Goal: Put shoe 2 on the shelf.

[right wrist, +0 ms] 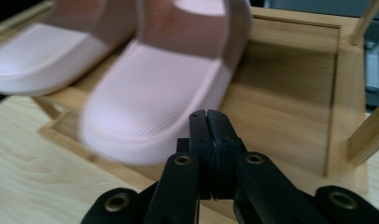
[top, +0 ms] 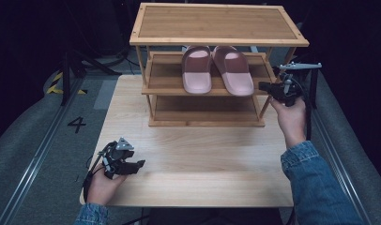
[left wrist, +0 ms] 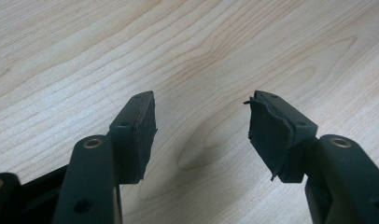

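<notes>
The pair of pale pink rubber slide sandals is lying side by side on the middle shelf of the three-tier wooden shoe rack, heels facing the rack's front. The right claw, clenched on nothing, is hovering just beside the rack's right front corner, near the right sandal; placing looks done. The left claw, released, is resting on the light wooden worktop well in front of the rack. Next, probably pulling away from the rack without nudging the sandal
</notes>
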`<action>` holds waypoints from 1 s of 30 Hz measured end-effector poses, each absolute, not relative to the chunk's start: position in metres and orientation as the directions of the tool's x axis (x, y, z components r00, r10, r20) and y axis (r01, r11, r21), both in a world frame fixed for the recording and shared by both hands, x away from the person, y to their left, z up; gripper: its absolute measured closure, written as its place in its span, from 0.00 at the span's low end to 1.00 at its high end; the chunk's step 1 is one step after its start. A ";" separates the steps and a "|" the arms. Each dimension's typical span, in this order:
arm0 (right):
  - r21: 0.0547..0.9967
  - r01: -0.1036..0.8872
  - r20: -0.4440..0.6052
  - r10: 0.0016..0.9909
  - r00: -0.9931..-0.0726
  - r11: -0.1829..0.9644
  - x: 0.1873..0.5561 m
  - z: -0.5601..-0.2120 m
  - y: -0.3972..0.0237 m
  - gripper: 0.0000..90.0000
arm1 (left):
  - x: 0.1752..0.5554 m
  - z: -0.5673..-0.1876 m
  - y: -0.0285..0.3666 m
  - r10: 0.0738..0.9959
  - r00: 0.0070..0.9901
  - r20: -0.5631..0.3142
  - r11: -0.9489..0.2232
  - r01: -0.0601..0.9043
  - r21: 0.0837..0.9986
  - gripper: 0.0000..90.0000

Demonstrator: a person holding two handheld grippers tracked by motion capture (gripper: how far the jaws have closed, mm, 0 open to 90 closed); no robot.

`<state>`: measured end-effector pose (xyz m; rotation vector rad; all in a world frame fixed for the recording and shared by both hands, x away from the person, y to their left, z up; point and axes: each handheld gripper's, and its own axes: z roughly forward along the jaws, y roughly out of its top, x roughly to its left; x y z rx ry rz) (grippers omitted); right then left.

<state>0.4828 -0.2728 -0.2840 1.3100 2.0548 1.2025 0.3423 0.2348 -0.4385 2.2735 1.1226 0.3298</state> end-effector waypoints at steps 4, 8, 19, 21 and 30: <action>0.823 0.533 0.074 0.894 -0.443 0.196 0.497 -0.286 -0.270 1.00 | 0.340 -0.438 0.238 0.784 0.620 -0.026 -0.491 0.645 0.585 0.46; 0.802 0.561 0.083 0.891 -0.446 0.206 0.511 -0.292 -0.264 1.00 | 0.336 -0.439 0.243 0.796 0.604 -0.026 -0.472 0.648 0.598 0.46; 0.798 0.557 0.095 0.864 -0.494 0.231 0.518 -0.298 -0.230 1.00 | 0.330 -0.441 0.249 0.808 0.588 -0.040 -0.454 0.663 0.595 0.46; 0.795 0.560 0.099 0.862 -0.497 0.232 0.521 -0.297 -0.228 1.00 | 0.330 -0.441 0.248 0.807 0.589 -0.039 -0.457 0.665 0.591 0.46; 0.803 0.541 0.063 0.867 -0.494 0.251 0.521 -0.290 -0.228 0.98 | 0.332 -0.440 0.249 0.806 0.590 -0.051 -0.447 0.662 0.602 0.46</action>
